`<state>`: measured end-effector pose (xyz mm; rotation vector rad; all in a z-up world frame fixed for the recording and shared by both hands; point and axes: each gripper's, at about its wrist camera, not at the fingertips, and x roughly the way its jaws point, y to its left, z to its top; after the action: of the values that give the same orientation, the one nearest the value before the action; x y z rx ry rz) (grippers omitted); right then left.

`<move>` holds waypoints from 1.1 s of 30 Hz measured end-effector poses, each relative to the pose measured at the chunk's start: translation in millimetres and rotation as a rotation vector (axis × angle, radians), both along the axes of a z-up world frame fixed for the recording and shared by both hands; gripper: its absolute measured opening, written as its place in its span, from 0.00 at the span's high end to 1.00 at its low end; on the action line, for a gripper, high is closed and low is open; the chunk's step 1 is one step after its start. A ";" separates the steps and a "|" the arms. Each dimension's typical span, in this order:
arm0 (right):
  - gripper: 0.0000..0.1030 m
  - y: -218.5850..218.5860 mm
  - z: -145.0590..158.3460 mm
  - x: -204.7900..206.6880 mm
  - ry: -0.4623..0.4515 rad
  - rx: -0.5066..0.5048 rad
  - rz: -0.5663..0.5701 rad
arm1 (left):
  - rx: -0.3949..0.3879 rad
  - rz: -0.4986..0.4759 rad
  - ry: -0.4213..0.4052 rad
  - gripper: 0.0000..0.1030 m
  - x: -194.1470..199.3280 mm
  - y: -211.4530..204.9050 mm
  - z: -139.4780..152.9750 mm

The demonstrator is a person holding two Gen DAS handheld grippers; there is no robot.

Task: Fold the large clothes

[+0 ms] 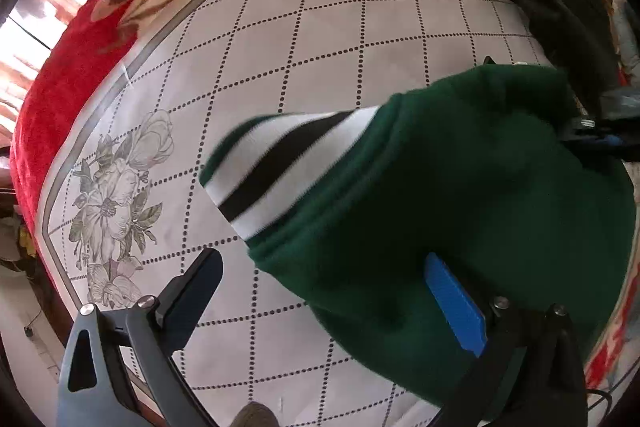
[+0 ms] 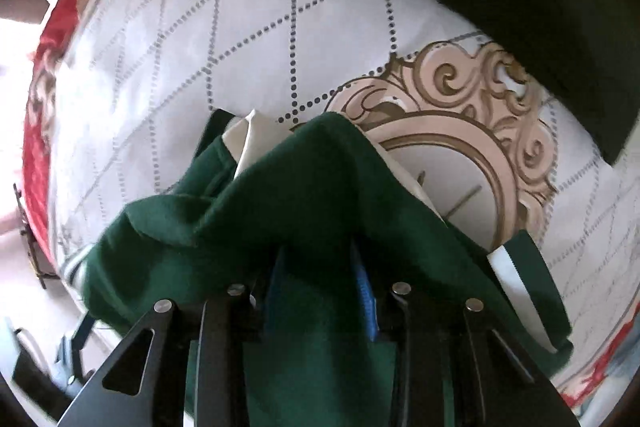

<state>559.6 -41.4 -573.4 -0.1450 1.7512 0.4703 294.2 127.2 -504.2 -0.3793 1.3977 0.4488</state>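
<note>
Green garment [image 1: 460, 195] hung above the bed [image 1: 320, 39], striped cuff [image 1: 280, 163] dangling. Left gripper [image 1: 324, 291] fingers spread wide, released; right gripper [image 2: 320, 291] fingers clenched on the fabric. Another dark garment [image 2: 540, 7] lay beyond, red blanket [image 1: 80, 67] bordering the bed.

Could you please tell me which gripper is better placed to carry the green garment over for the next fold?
Right. The right gripper is shut on the dark green fleece garment; the left gripper stands open, cloth only against its blue pad.

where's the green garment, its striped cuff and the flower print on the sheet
green garment [image 1: 460, 187], left wrist view, main body fabric
striped cuff [image 1: 280, 167], left wrist view, white band
flower print [image 1: 108, 207], left wrist view, large bloom
</note>
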 end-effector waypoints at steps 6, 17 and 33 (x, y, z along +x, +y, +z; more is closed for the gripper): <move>0.49 -67.2 83.4 -67.7 -0.033 0.133 -0.175 | -0.039 -0.055 0.003 0.00 -5.5 16.0 11.2; 0.45 -108.0 -7.4 -175.9 0.000 -0.110 -0.293 | 0.017 -0.200 0.035 0.00 9.5 27.9 3.9; 0.27 -237.2 42.3 -200.1 0.016 0.305 -0.659 | -0.196 -0.092 -0.020 0.00 -11.0 23.5 25.3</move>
<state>359.5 -278.6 -531.2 0.6359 1.6056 0.2424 283.2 150.7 -478.9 -0.4750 1.4379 0.2328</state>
